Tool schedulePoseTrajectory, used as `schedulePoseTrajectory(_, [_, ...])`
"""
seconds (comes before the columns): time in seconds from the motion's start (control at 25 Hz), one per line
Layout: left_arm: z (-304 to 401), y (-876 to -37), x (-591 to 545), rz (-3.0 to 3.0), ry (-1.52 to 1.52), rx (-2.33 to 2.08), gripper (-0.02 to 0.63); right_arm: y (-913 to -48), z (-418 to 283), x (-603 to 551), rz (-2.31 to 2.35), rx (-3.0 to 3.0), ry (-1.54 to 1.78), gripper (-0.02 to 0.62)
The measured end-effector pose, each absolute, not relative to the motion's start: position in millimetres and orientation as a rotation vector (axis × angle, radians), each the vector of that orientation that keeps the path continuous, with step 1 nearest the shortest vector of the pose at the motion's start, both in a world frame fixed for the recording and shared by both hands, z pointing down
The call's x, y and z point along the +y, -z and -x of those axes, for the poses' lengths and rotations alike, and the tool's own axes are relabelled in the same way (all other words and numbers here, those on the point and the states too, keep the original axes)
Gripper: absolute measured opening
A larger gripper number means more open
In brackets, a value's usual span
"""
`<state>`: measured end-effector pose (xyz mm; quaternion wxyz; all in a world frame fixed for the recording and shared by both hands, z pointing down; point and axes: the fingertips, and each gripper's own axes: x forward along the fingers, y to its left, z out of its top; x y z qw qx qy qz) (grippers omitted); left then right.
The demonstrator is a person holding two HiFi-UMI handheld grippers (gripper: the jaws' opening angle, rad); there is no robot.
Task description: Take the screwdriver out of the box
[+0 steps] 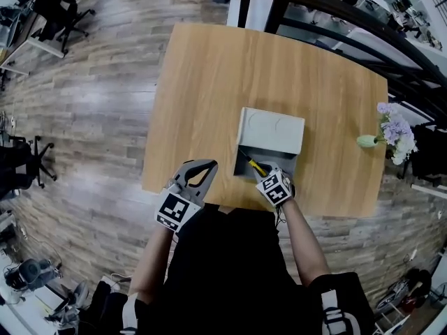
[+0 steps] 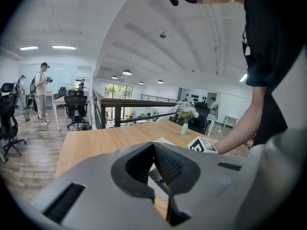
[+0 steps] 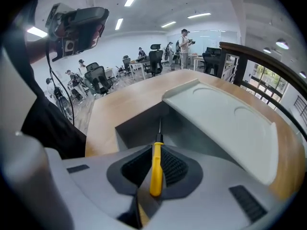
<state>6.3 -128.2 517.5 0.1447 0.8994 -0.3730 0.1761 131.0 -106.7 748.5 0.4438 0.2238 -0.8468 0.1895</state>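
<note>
A grey box (image 1: 269,132) stands open near the front edge of the wooden table (image 1: 209,82), its lid (image 3: 230,121) raised toward the far side. My right gripper (image 1: 264,174) is at the box's near opening, shut on a screwdriver (image 3: 156,169) with a yellow handle. Its thin metal shaft (image 3: 159,126) points into the box cavity. The yellow handle (image 1: 257,167) also shows in the head view just over the box's near wall. My left gripper (image 1: 199,175) hovers over the table's front edge, left of the box, jaws shut with nothing between them.
A small green vase with lilac flowers (image 1: 388,132) stands at the table's right edge. A dark railing (image 1: 349,19) runs behind the table. Office chairs (image 1: 59,9) and desks stand far off to the left on the wood floor.
</note>
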Motion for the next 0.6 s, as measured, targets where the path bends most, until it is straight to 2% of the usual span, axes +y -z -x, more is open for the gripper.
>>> schedulePoseTrajectory(0.6, [10,-516,-114,-2.564,-0.537,-1.11,0.022,-770,-123,-110,-0.529,-2.017,-0.465,0.11])
